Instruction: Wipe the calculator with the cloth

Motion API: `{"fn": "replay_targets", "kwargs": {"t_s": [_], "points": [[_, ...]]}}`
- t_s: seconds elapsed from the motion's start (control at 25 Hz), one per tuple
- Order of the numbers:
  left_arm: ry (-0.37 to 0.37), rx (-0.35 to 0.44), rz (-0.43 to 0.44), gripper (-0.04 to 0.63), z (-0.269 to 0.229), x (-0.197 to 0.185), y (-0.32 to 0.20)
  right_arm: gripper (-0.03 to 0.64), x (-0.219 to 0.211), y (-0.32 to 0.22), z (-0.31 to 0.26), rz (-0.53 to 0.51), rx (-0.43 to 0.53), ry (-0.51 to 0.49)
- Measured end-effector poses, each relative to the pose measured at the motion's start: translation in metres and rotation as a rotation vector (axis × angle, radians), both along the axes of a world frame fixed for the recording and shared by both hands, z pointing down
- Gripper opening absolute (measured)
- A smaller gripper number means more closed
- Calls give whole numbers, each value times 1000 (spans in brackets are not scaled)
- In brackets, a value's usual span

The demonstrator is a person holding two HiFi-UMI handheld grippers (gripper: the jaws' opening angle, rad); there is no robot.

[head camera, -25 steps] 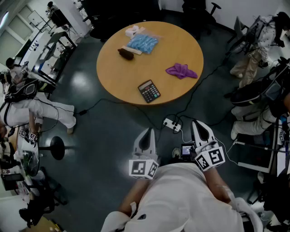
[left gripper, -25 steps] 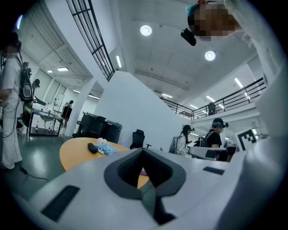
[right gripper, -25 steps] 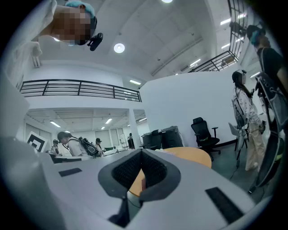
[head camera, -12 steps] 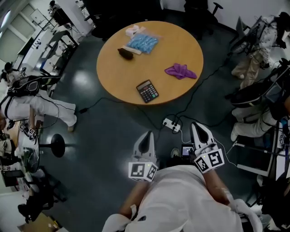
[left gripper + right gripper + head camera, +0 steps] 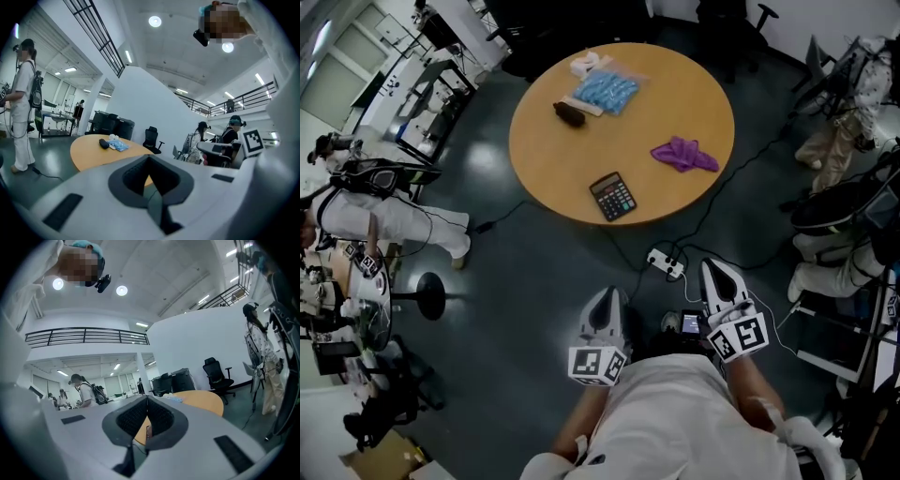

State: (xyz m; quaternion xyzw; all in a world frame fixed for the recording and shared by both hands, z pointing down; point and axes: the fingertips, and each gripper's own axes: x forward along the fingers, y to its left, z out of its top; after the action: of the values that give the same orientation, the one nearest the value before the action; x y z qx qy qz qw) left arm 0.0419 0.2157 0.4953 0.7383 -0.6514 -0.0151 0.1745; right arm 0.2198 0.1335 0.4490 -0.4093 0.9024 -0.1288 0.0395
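Left hand-held gripper [image 5: 606, 298] clenched, empty, right hand-held gripper [image 5: 715, 270] clenched, empty, calculator [image 5: 611, 196] and purple cloth [image 5: 684, 155] on table [image 5: 546, 150], well ahead of both.

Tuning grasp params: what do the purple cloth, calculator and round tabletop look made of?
Purple cloth: soft fabric, matt; it lies crumpled in folds.
Calculator: probably hard plastic; a dark, flat, rigid casing with rows of keys.
Tabletop: wood or wood-look laminate; an even tan, smooth surface. The head view can't settle which.
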Motion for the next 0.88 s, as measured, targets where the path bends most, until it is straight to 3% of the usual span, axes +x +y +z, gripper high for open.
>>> {"fn": "replay_targets", "kwargs": {"t_s": [0.28,0.52,0.72,0.88], "points": [[26,-1,64,8,15,-48,-77,17,-40,-53,12,44,-7,-10],[-13,2,229,8,15,-90,-165,17,-86,-115,9,117,-8,-9],[-25,-50,358,8,30,-118,-217,17,-113,-147,3,186,-22,0],[-30,-147,440,8,71,-123,-246,17,-121,-160,9,171,-47,14]]}}
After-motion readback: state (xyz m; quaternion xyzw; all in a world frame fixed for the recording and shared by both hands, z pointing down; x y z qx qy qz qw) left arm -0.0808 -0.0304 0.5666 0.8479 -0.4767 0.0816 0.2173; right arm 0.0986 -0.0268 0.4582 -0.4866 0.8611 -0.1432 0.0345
